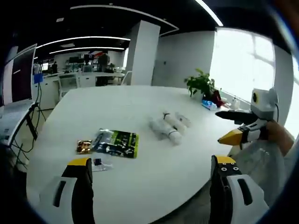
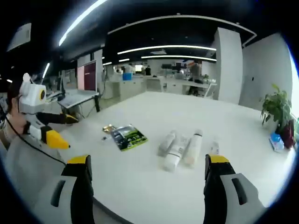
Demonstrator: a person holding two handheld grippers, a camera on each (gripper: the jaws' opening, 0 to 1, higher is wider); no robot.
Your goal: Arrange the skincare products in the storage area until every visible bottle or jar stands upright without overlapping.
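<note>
Plainly, both grippers, left (image 1: pixel 149 175) and right (image 2: pixel 147 172), hover jaws apart, empty. Bottles (image 2: pixel 180 148) lie clustered at twelve o'clock, touching; gripping one could roll the others toward the table (image 2: pixel 154 196) edge.

No text, brand, number or sign is coming through clearly enough to read in either view. The flat green-and-black printed packet (image 1: pixel 117 143) (image 2: pixel 129 136) lying on the white round desk (image 1: pixel 140 182) (image 2: pixel 140 182) is showing pale markings, but they are blurring into smudges. The white plastic skincare bottles (image 1: pixel 168 126) (image 2: pixel 181 149) are showing no legible labels.
</note>
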